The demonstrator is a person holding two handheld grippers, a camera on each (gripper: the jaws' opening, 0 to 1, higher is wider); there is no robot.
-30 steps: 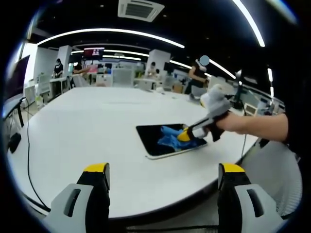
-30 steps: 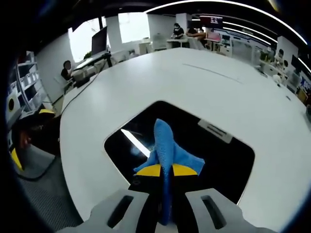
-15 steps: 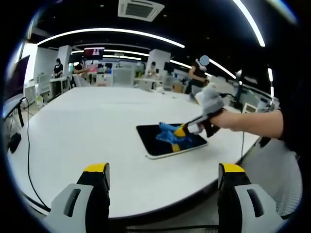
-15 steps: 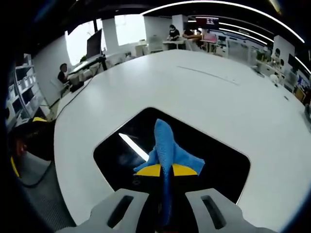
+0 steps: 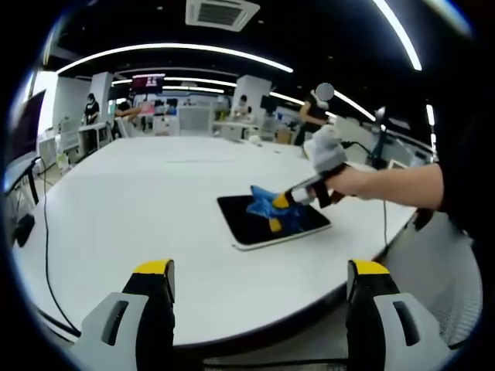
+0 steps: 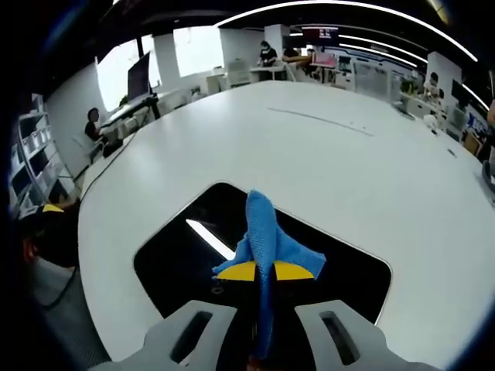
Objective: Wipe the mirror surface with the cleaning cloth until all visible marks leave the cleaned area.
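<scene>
I count one mirror (image 5: pixel 274 223) on one tabletop (image 5: pixel 139 216), one cloth (image 6: pixel 267 239), and two tools: my left tool (image 5: pixel 259 290) and my right tool (image 6: pixel 261 271). One black cable (image 5: pixel 45 255) crosses the tabletop's edge.

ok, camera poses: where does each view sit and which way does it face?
Left gripper view: sits off the table edge, looking across the table at the mirror; its own jaws stand apart at the bottom, and the right gripper with the person's hand enters from the right.
Right gripper view: sits just above the mirror, looking down and across it; jaws shut on the cloth.
Shared: mirror, cloth, table.
</scene>
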